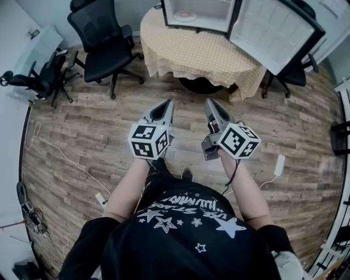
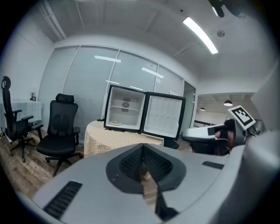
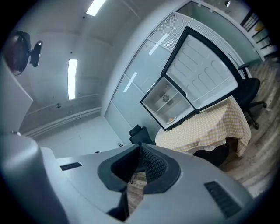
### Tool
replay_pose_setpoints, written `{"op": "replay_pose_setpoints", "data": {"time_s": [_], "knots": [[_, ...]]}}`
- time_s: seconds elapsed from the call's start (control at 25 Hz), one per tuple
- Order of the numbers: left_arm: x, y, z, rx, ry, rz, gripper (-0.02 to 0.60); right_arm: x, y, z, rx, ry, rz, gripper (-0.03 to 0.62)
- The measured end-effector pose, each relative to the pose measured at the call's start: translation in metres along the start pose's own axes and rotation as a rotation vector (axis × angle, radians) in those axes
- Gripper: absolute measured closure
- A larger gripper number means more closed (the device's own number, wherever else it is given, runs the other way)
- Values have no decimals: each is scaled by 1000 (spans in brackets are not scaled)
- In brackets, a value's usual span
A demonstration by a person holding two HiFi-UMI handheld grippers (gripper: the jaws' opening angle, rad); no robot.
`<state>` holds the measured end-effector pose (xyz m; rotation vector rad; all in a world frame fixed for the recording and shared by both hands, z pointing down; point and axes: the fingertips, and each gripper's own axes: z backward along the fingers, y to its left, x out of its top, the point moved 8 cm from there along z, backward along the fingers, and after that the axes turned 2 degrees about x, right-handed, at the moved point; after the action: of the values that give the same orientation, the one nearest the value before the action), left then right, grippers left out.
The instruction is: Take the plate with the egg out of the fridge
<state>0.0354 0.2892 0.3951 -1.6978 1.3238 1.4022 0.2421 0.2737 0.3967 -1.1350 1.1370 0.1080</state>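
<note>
left hand-held gripper (image 1: 165,105) and right hand-held gripper (image 1: 211,104) closed, empty, mid-frame over wood floor (image 1: 87,131); top of frame, open fridge (image 1: 214,13) on bench (image 1: 202,54), plate (image 1: 193,18) with egg (image 1: 185,15) inside.

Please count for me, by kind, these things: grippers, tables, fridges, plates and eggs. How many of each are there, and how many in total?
grippers: 2, the left gripper and the right gripper, both with jaws together
table: 1
fridge: 1, door open
plate: 1, inside the fridge
egg: 1, on the plate
Total: 6
</note>
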Motion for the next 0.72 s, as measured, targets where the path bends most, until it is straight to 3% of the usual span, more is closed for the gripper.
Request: {"op": "replay_pose_setpoints", "data": {"time_s": [0.48,0.72], "knots": [[-2,-2,10,14,5,-1,578,-4,11,-5,48,32,26,559],[-2,3,13,2,0,-7,580,0,13,-13,68,-24,23,559]]}}
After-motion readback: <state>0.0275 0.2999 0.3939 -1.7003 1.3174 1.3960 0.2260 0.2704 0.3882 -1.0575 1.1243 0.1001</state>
